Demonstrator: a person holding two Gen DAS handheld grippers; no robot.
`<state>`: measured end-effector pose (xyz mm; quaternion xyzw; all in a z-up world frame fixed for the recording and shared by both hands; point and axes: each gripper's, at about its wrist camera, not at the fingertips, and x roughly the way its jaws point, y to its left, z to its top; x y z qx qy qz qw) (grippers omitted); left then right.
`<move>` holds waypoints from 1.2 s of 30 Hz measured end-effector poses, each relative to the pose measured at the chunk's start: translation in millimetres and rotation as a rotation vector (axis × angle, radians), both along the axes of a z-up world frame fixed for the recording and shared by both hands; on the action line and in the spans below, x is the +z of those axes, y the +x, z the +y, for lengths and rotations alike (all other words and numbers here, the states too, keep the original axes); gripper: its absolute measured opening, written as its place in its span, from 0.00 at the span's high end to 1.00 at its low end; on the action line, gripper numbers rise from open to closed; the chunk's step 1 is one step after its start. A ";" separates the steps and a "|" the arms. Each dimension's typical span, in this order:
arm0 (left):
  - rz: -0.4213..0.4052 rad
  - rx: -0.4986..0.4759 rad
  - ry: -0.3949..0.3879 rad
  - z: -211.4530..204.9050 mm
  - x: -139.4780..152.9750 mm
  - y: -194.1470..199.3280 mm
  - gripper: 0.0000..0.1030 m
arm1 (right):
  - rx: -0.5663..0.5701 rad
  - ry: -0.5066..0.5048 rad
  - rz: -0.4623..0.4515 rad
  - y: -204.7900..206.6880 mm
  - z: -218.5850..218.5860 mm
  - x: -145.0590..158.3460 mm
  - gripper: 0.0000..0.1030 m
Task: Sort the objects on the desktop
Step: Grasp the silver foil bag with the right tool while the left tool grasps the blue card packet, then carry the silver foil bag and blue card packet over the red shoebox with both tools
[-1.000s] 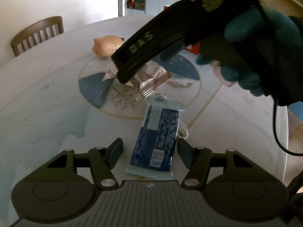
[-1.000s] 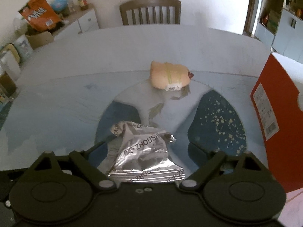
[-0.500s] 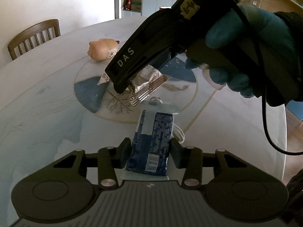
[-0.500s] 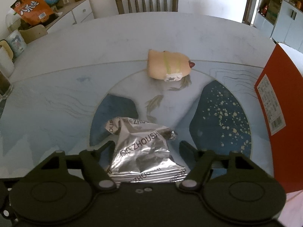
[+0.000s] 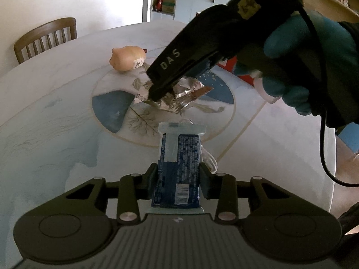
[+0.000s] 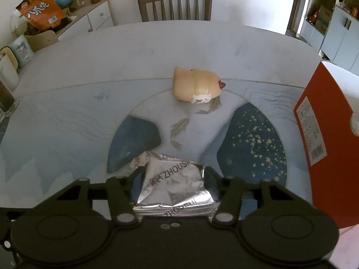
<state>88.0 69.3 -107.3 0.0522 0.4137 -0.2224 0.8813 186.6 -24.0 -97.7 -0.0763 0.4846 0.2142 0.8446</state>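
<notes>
A blue packet [image 5: 179, 154] with small white print lies lengthwise on the table. My left gripper [image 5: 177, 172] has its jaws closing, and both pads press on the packet's sides. A crumpled silver foil packet [image 6: 172, 179] lies on the table's round centre pattern. My right gripper [image 6: 174, 174] is also closing, and its fingers squeeze the foil from both sides. In the left wrist view the right gripper [image 5: 157, 94] slants down onto the foil packet [image 5: 190, 94], held by a hand in a blue glove [image 5: 303, 67].
A peach plush toy [image 6: 195, 86] lies farther back on the round marble table [image 6: 67, 78]. A red box [image 6: 314, 134] stands at the right. A white cord [image 5: 209, 159] shows beside the blue packet. A wooden chair [image 6: 175, 4] stands behind the table.
Both grippers' jaws have narrowed from wide apart. The left now pinches the blue packet and the right pinches the foil packet, which looks squeezed narrower.
</notes>
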 end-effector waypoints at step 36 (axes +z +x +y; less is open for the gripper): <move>-0.038 0.116 -0.030 -10.7 63.8 -13.2 0.65 | 0.010 0.157 -0.102 -36.4 -74.0 81.3 0.52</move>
